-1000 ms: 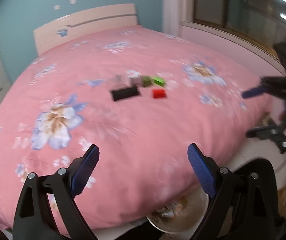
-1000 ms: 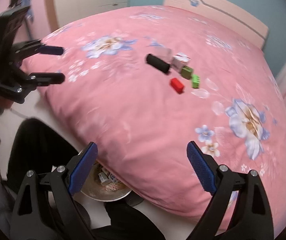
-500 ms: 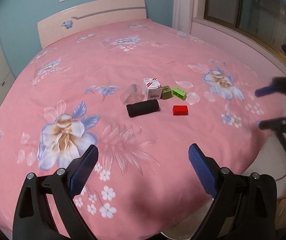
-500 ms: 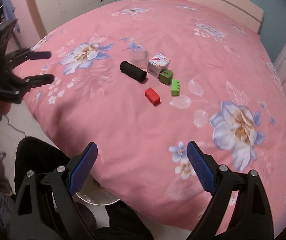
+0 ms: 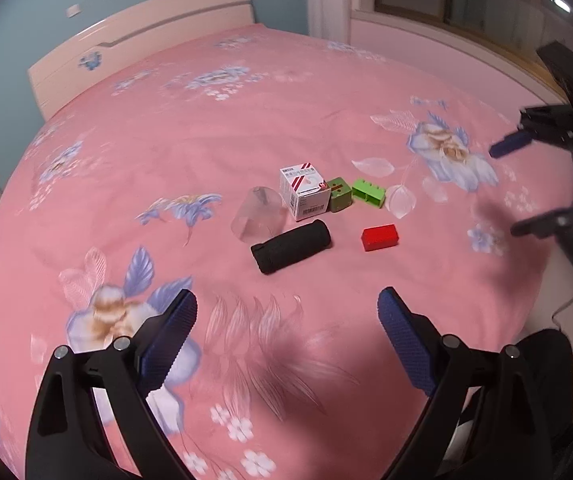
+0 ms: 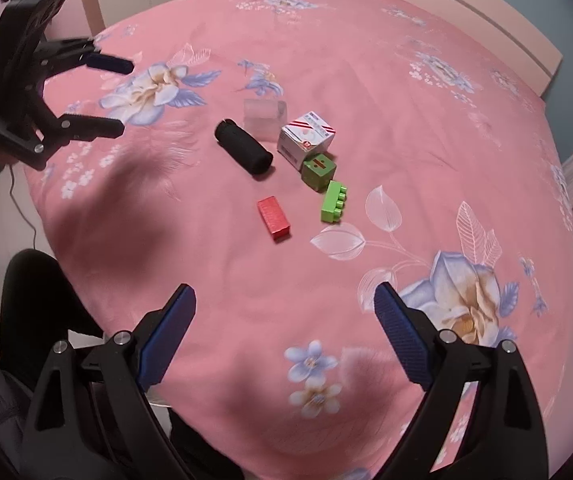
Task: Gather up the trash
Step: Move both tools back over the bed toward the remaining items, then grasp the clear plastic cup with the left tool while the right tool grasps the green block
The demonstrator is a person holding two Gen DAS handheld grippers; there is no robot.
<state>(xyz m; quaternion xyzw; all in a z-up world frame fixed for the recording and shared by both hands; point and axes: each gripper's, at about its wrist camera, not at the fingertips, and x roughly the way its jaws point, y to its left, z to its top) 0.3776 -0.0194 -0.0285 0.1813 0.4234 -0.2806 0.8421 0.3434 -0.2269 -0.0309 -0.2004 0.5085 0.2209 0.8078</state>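
Hovering over the bed [image 5: 246, 120], left tongs [image 5: 286, 312] and right tongs [image 6: 284, 308] gape apart, empty, short of the red block [image 6: 273, 216].

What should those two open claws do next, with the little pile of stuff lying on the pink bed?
Probably bring the right gripper forward and down toward the red block. Both it and the left gripper are open and empty, well short of the pile, and the red block lies apart from the black roll and the green brick, so it looks easiest to pinch.
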